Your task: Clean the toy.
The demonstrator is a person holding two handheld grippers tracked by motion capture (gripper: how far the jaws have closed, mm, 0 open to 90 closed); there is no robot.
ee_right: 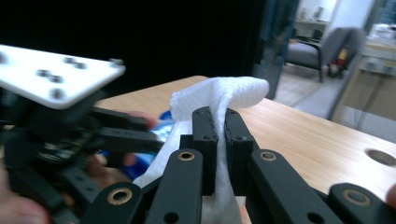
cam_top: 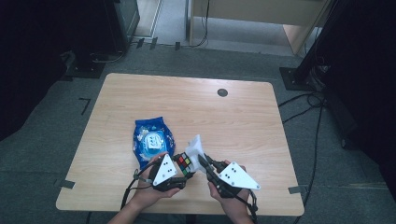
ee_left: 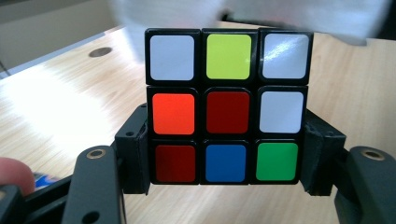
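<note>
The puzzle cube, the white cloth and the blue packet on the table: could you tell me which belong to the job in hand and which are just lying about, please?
In use:
- puzzle cube, clamped in the left gripper
- white cloth, pinched in the right gripper, held against the cube

Lying about:
- blue packet, flat on the table behind the left hand
- dark round insert near the table's far edge

Black tongs (cam_top: 187, 169), brass screws, white dotted 3-corner plates, black cables.

A: We see a light wooden table (cam_top: 140, 93) on grey carpet (cam_top: 42, 140), with cables (cam_top: 303, 100) trailing at the right.

B: We note a grey armchair (ee_right: 310, 51) beyond, with dark stands (cam_top: 93, 60) and pale cabinetry (cam_top: 261, 11).
</note>
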